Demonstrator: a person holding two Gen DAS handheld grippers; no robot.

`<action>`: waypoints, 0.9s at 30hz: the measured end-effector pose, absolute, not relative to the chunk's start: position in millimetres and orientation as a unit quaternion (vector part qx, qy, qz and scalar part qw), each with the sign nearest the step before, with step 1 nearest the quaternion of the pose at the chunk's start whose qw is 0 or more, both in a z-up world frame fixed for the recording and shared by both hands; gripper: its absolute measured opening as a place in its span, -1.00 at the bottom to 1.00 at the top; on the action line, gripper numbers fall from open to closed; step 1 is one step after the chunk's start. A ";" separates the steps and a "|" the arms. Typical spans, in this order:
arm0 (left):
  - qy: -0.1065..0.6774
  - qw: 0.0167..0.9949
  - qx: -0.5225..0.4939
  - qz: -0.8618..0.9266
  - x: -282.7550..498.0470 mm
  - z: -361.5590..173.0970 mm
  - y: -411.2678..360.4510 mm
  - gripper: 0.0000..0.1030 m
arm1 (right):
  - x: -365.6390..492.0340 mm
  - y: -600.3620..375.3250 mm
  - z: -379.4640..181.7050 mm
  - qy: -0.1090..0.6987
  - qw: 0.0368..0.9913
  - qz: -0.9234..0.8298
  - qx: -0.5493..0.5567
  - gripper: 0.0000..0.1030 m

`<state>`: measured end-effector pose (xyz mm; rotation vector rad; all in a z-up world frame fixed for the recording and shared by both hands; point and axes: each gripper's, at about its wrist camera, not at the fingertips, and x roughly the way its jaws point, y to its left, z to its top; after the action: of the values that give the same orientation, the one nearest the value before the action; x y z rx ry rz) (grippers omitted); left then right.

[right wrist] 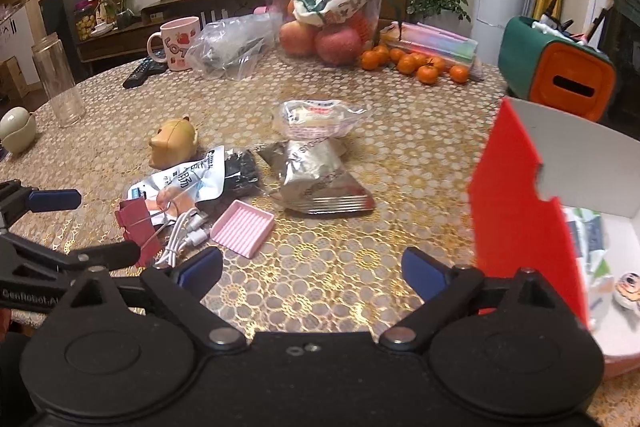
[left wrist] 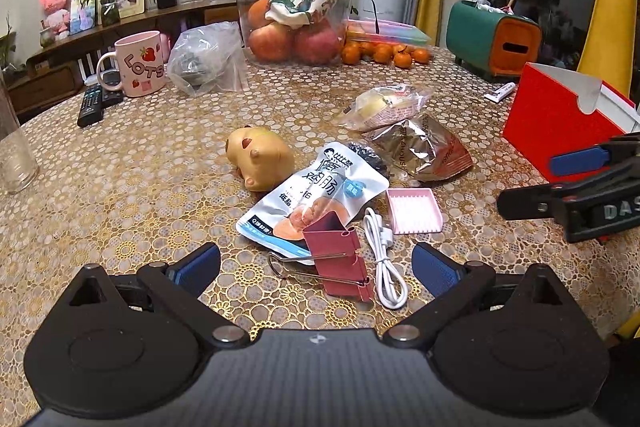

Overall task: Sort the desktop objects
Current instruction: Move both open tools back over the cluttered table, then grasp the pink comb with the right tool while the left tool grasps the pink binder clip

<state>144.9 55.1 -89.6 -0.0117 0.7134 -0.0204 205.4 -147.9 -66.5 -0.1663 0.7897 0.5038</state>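
From the left wrist camera, the left gripper (left wrist: 316,263) stands wide open with nothing between its blue pads. Just ahead, inside that gap, lies a dark red binder clip (left wrist: 340,259) on its side with its wire handles folded out, resting partly on a white sausage packet (left wrist: 316,195). A coiled white cable (left wrist: 384,259) touches the clip's right side, and a pink ridged tray (left wrist: 414,211) sits just beyond the cable. A tan pig toy (left wrist: 260,157) lies left of the packet, a silver snack bag (left wrist: 424,151) behind it. The red box (left wrist: 556,131) stands well off to the right.

From the right wrist camera, the right gripper (right wrist: 312,273) is likewise spread open and empty over the bare tablecloth (right wrist: 320,259). The clip (right wrist: 136,227), cable (right wrist: 184,233) and tray (right wrist: 242,227) lie ahead to its left, the open red box (right wrist: 520,223) just beside its right finger
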 end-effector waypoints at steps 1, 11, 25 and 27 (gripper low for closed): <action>0.348 0.937 -0.006 -0.012 145.7 -90.4 54.9 0.98 | 207.4 -145.1 -68.1 0.382 0.888 0.244 -0.079 0.81; 0.344 0.939 -0.012 -0.014 154.7 -99.4 55.7 0.77 | 225.8 -117.1 -83.2 0.402 0.882 0.239 -0.063 0.68; 0.351 0.935 -0.040 -0.017 159.7 -106.1 63.0 0.36 | 247.4 -80.9 -100.3 0.440 0.872 0.213 -0.037 0.53; 0.351 0.935 -0.041 -0.018 160.7 -106.9 62.7 0.30 | 248.8 -79.0 -103.3 0.444 0.871 0.208 -0.038 0.46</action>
<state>160.7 62.7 -106.9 -0.0833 0.7178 -0.0367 248.8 -79.0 -103.3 -0.0792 0.9286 0.4347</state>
